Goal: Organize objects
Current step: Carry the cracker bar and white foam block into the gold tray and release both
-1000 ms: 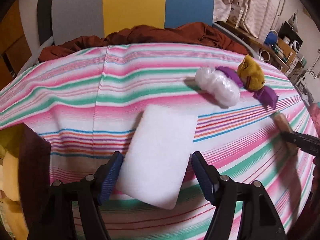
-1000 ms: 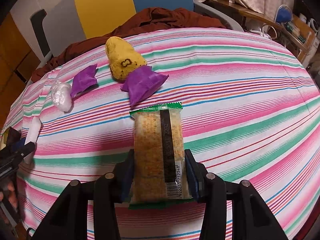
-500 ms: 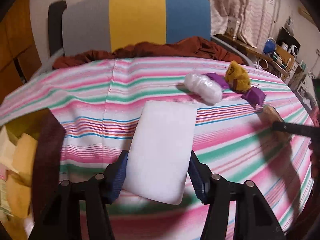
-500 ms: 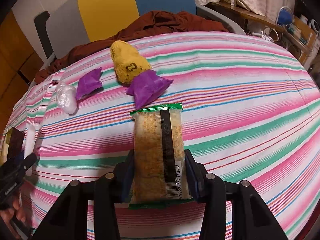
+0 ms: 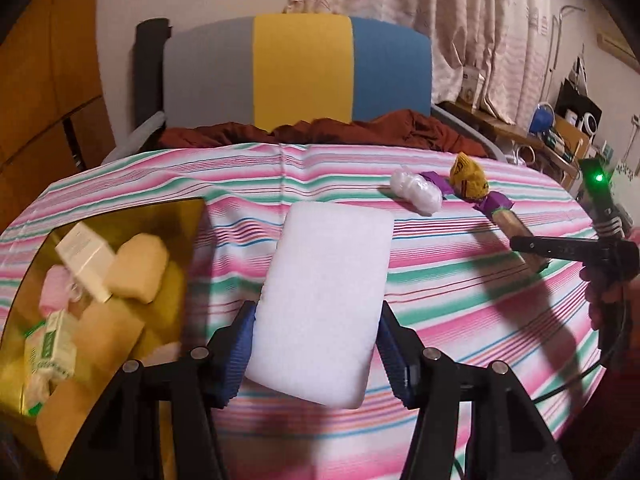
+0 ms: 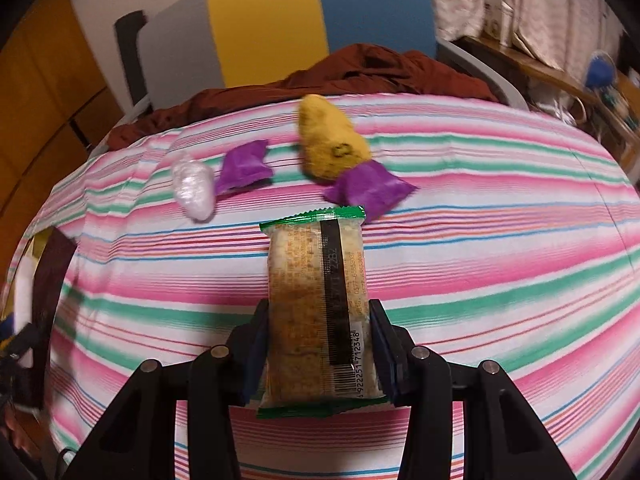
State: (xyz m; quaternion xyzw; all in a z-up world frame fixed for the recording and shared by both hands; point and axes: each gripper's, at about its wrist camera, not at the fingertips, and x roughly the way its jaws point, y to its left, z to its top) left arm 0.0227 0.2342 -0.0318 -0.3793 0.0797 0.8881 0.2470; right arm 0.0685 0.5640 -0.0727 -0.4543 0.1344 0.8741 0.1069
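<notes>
Pinching its near end, the left gripper (image 5: 316, 356) is clamping a light, squashy white sponge (image 5: 324, 304), while the right gripper (image 6: 318, 354) is squeezing a crinkly snack packet (image 6: 318, 304).

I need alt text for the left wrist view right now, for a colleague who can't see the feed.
The left gripper is shut on a white foam pad above a striped tablecloth. At lower left an open box holds small packets. Farther right lie a white plastic bundle, a yellow plush toy and purple wrappers.
</notes>
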